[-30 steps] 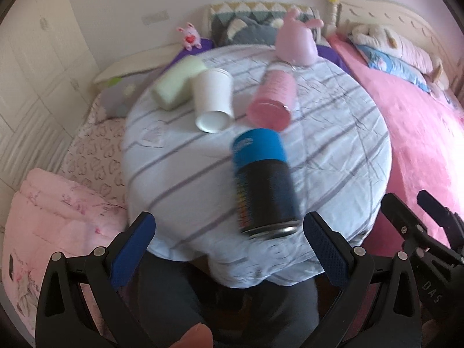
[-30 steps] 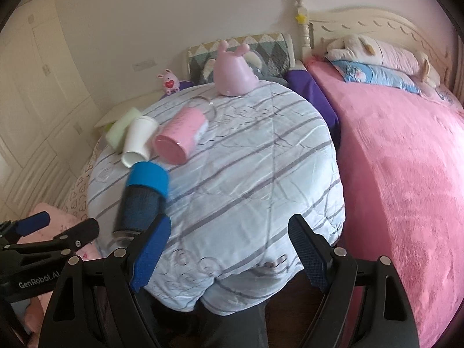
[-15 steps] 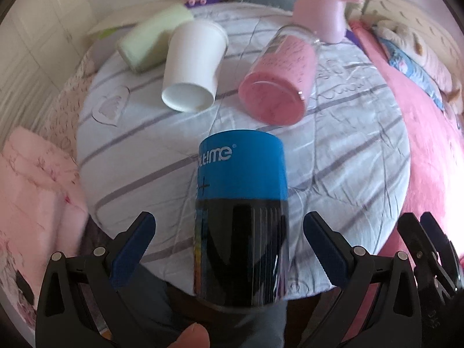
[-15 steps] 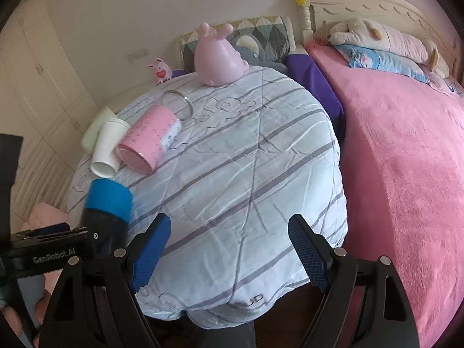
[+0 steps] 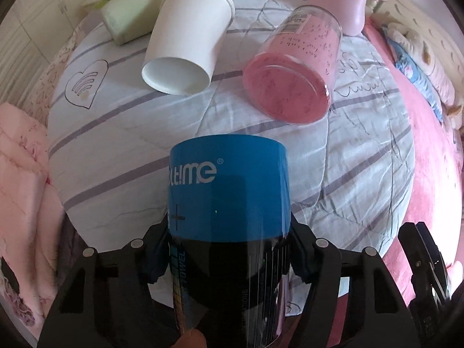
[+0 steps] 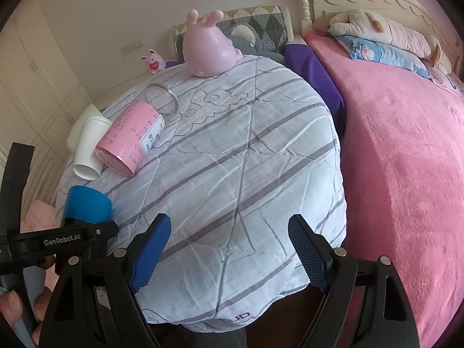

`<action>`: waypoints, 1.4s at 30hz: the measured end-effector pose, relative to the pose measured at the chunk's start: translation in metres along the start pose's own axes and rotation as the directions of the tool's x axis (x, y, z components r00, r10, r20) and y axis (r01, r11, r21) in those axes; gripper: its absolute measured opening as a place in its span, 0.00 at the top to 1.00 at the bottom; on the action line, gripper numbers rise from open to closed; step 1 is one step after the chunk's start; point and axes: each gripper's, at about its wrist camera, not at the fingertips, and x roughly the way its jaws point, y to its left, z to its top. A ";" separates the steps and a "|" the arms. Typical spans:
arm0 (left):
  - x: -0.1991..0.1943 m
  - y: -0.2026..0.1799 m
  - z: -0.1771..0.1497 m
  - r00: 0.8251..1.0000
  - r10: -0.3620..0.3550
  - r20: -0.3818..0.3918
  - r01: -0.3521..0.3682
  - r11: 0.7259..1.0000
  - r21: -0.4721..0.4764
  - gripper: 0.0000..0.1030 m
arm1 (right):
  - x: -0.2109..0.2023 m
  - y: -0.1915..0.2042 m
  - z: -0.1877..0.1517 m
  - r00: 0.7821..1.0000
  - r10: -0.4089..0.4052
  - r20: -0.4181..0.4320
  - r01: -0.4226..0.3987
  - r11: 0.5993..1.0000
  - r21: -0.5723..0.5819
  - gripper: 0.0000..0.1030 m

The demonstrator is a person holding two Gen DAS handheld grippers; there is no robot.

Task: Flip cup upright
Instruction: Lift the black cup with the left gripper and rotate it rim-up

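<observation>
A: What fills the frame?
B: The quilt-covered bench (image 6: 232, 156), with the pink bed (image 6: 406, 150) at right.
A: And the cup?
B: The blue-and-black cup (image 5: 229, 220) lies at lower centre of the left view, clamped between the left gripper (image 5: 229, 256) jaws, blue end pointing away.
A: The other gripper?
B: The right gripper (image 6: 229, 249) jaws stand wide apart, holding nothing. Toward the upper left lie a pink cup (image 6: 130, 142) and a white cup (image 6: 90, 150).

Lit by soft, even daylight, casting only faint shadows across the striped quilt (image 6: 232, 174). Bending hard at the dark round fisheye edges, curving the bed (image 6: 406, 159) and walls. Blurring slightly up close on the glossy blue cup (image 5: 229, 217), catching faint reflections.
</observation>
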 end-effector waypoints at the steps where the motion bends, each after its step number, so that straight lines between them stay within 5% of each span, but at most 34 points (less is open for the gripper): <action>1: 0.000 0.000 0.000 1.000 -0.005 0.002 0.005 1.000 0.003 0.34 | 0.000 -0.001 0.000 1.000 -0.001 0.001 0.001 1.000 0.002 0.18; 5: -0.003 -0.002 0.000 0.999 -0.024 0.022 0.023 0.999 0.033 0.35 | -0.003 -0.003 -0.001 1.000 -0.007 0.004 0.007 1.000 0.010 0.18; 8: -0.020 -0.008 -0.003 0.992 -0.013 0.122 0.003 0.996 0.085 0.35 | -0.006 -0.005 -0.003 1.000 -0.012 0.006 0.012 1.000 0.015 0.18; 12: -0.041 -0.016 -0.008 0.950 -0.014 0.313 -0.027 0.991 0.128 0.35 | -0.011 -0.009 -0.006 1.000 -0.017 0.011 0.016 1.000 0.026 0.18; 14: -0.050 -0.014 -0.013 0.889 -0.033 0.457 -0.034 0.990 0.138 0.35 | -0.013 -0.009 -0.008 1.000 -0.019 0.012 0.019 0.999 0.028 0.18; 16: -0.056 -0.013 -0.023 0.788 -0.028 0.615 -0.076 0.987 0.142 0.35 | -0.015 -0.007 -0.011 1.000 -0.024 0.010 0.024 0.999 0.024 0.18; 17: -0.057 -0.012 -0.027 0.753 -0.015 0.658 -0.099 0.986 0.135 0.35 | -0.016 -0.006 -0.014 1.000 -0.027 0.007 0.027 0.999 0.020 0.18; 18: -0.054 -0.011 -0.035 0.684 0.011 0.729 -0.145 0.982 0.121 0.35 | -0.017 -0.005 -0.017 0.999 -0.032 0.002 0.032 0.999 0.015 0.18; 19: -0.050 -0.012 -0.039 0.651 0.030 0.759 -0.174 0.978 0.111 0.35 | -0.017 -0.004 -0.019 0.999 -0.036 -0.001 0.036 0.999 0.012 0.18; 20: -0.041 -0.011 -0.042 0.642 0.042 0.766 -0.195 0.975 0.110 0.34 | -0.017 -0.003 -0.023 0.999 -0.043 -0.008 0.043 0.999 0.008 0.18; 23: -0.018 -0.005 -0.044 0.691 0.020 0.723 -0.169 0.976 0.135 0.34 | -0.017 -0.002 -0.035 0.998 -0.062 -0.033 0.062 0.998 0.007 0.18; 25: -0.018 -0.002 -0.058 0.649 0.023 0.761 -0.189 0.973 0.131 0.34 | -0.019 -0.001 -0.040 0.997 -0.071 -0.039 0.071 0.997 0.010 0.18; 27: -0.022 -0.004 -0.068 0.640 0.017 0.768 -0.201 0.968 0.147 0.34 | -0.022 0.003 -0.045 0.996 -0.081 -0.041 0.081 0.997 0.009 0.18; 34: -0.022 0.001 -0.078 0.678 -0.020 0.735 -0.163 0.971 0.177 0.32 | -0.032 0.021 -0.052 0.994 -0.102 -0.029 0.102 0.995 -0.008 0.18; 42: -0.028 -0.002 -0.083 0.689 -0.044 0.723 -0.189 0.953 0.238 0.08 | -0.045 0.044 -0.054 0.993 -0.116 0.003 0.116 0.993 -0.021 0.18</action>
